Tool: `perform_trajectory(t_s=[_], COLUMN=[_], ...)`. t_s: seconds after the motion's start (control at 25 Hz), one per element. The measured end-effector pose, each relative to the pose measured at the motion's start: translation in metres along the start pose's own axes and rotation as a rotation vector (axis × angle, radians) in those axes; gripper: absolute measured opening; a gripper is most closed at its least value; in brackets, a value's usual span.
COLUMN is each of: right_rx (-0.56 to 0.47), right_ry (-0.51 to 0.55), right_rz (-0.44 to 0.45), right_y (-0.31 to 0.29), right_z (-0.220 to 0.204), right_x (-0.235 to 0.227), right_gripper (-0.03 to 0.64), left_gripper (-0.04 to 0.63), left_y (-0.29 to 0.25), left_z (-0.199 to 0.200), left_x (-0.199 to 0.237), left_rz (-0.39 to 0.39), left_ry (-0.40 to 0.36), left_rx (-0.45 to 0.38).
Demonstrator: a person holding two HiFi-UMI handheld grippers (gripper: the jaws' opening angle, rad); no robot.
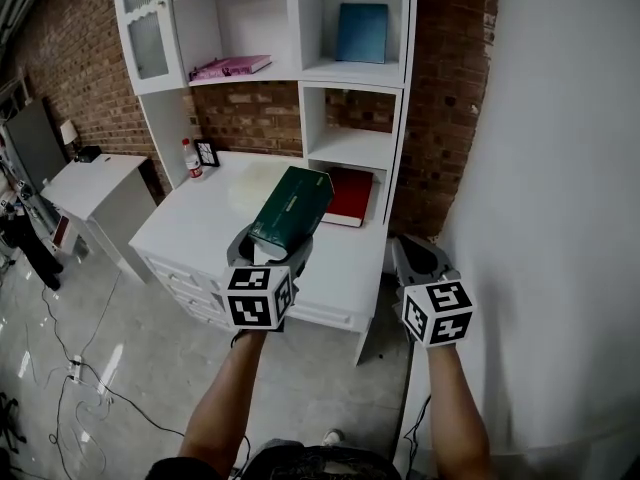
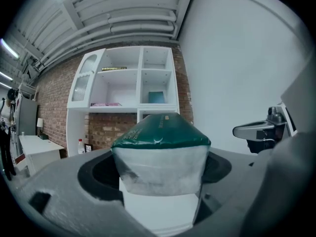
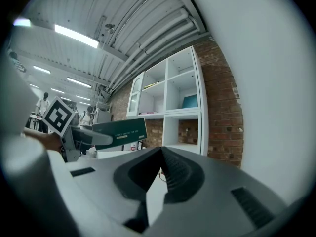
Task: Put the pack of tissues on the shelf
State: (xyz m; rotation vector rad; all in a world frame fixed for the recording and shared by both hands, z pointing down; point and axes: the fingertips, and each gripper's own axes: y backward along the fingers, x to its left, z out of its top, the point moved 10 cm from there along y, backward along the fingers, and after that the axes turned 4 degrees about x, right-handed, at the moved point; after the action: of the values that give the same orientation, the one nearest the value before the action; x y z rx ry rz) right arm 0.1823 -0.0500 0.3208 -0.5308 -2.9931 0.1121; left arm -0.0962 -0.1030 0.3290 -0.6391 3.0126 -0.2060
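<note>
The pack of tissues is a dark green block with a clear end, and my left gripper is shut on it, holding it tilted above the white desk. In the left gripper view the pack fills the space between the jaws. From the right gripper view the pack shows side-on at the left. My right gripper hovers off the desk's right front corner, its jaws shut with nothing in them. The white shelf unit stands on the desk's back, with open cubbies.
A red book lies in the lowest cubby, a blue book stands in the top right one, and pink books lie on the middle left shelf. A bottle and small frame stand at the back left. A white wall runs close on the right.
</note>
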Motion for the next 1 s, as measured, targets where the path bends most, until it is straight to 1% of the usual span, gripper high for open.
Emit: perform_trajectory(t_s=[0.28, 0.48, 0.76, 1.0], right_rx=[-0.003, 0.003, 0.017, 0.034], right_ry=[0.007, 0.019, 0.024, 0.016], right_rz=[0.008, 0.006, -0.021, -0.06], right_y=[-0.023, -0.047, -0.097, -0.153], right_z=[-0.001, -0.005, -0.006, 0.002], right_x=[-0.008, -0.016, -0.033, -0.049], right_gripper=[0.005, 0.005, 0.005, 0.005], left_gripper=[0.448, 0.448, 0.448, 0.448], left_y=[-0.026, -0.055, -0.113, -0.177], left_z=[0.001, -0.002, 0.0, 0.012], left_x=[0.004, 0.01, 0.031, 0.055], left_rz=[-0.015, -0.029, -0.067, -0.118], left_ry=[-0.005, -0.015, -0.016, -0.03], left_rx=[-0.003, -0.001, -0.003, 0.006])
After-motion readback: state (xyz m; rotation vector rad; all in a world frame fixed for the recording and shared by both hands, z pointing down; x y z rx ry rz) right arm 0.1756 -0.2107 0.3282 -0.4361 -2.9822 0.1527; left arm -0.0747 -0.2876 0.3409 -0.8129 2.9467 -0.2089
